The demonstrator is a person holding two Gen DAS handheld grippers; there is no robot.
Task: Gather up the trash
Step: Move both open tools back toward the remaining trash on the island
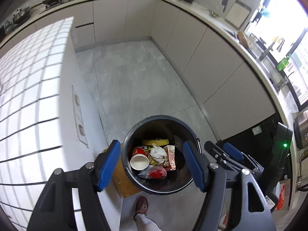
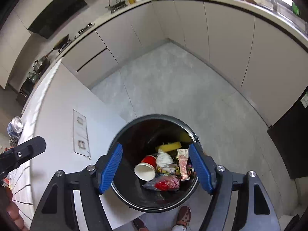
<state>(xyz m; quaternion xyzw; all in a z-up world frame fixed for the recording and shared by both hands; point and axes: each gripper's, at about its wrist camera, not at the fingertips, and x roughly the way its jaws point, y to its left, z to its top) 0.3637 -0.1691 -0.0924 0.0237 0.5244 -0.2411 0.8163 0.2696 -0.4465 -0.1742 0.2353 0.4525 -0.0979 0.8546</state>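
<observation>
Operator, you have no legible text here, print on the wrappers [image 2: 174, 170] in the bin [image 2: 123, 198] too blurred to read, carton [image 1: 171, 157] lettering likewise unreadable

Black round bin [image 1: 134, 181] on the floor; trash [image 1: 154, 161] inside (red paper cup [image 1: 139, 159] tipped sideways).

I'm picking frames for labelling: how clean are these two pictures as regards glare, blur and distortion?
Left wrist view: the window at the upper right is blown out, and fisheye bends the countertop into an arc; the bin and its trash are sharp. Right wrist view: softer, slight motion blur on the bin rim, same bending, dark vignette in the corners.
</observation>
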